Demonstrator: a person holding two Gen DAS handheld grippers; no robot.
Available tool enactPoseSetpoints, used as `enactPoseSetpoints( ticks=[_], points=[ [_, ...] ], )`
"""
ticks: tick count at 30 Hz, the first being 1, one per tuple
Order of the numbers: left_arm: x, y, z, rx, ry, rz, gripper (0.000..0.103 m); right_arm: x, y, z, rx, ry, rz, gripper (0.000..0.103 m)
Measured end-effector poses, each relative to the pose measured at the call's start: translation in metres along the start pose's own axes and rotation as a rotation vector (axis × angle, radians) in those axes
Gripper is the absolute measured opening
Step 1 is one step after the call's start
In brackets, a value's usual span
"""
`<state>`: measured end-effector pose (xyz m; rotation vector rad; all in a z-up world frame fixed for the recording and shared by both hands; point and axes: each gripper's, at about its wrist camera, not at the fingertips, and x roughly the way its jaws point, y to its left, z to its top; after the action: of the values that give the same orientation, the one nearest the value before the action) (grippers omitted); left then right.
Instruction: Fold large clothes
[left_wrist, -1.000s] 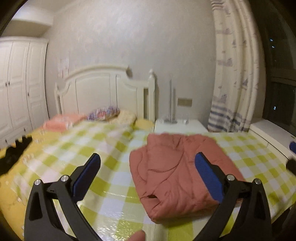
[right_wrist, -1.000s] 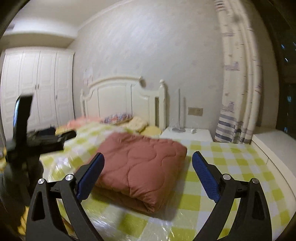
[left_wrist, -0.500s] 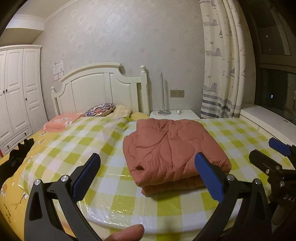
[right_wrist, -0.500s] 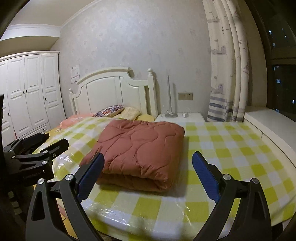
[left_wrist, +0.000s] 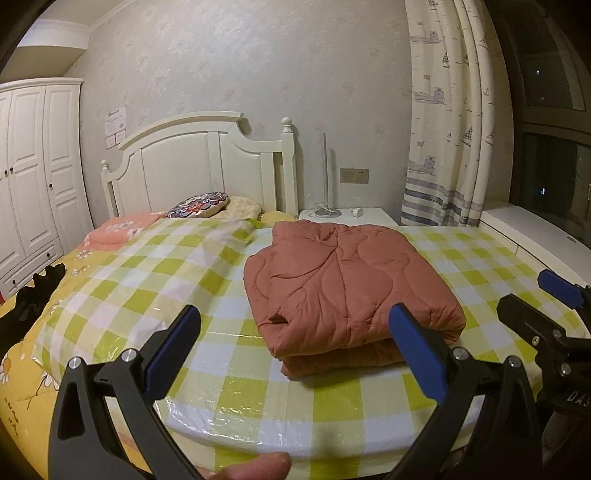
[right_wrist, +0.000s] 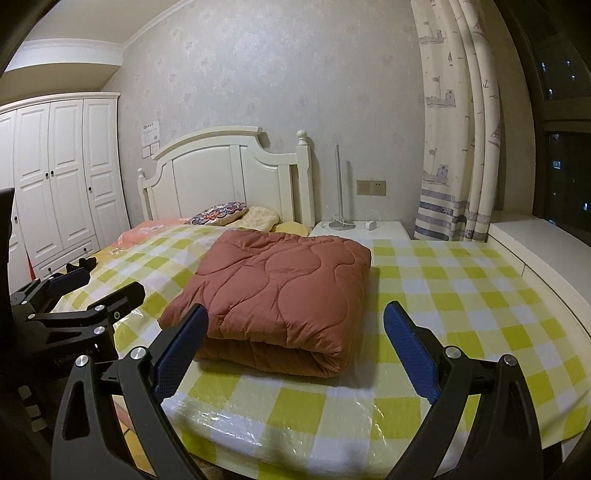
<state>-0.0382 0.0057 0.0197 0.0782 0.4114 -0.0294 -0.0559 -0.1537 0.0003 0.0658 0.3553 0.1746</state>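
Observation:
A rust-red quilted garment (left_wrist: 347, 284) lies folded in a thick rectangle on the green-and-white checked cover (left_wrist: 155, 280) of the bed; it also shows in the right wrist view (right_wrist: 280, 288). My left gripper (left_wrist: 293, 325) is open and empty, held back from the bed's near edge, left of the bundle. My right gripper (right_wrist: 295, 334) is open and empty, just short of the bundle's near edge. Each gripper shows in the other's view: the right one (left_wrist: 554, 325) at the far right, the left one (right_wrist: 74, 302) at the far left.
A white headboard (left_wrist: 207, 166), pillows (left_wrist: 199, 208) and a pink folded cloth (left_wrist: 118, 230) lie at the bed's far end. A white nightstand (left_wrist: 351, 214) with a lamp stands beside it. A wardrobe (left_wrist: 33, 177) is on the left, a curtain (left_wrist: 443, 147) and window ledge (right_wrist: 535, 236) on the right.
Both grippers have pulled back from the folded garment toward the bed's near edge and steadied. The garment lies still and both grippers stay open.

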Motion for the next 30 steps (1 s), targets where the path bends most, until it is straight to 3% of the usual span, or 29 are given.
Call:
enactPoseSetpoints(
  ticks=[30],
  points=[
    [0.0034,-0.0007,-0.0051,-0.002,0.023,0.004,0.101,0.0032,0.0036,-0.0045,-0.001,0.015,0.004,0.092]
  ],
)
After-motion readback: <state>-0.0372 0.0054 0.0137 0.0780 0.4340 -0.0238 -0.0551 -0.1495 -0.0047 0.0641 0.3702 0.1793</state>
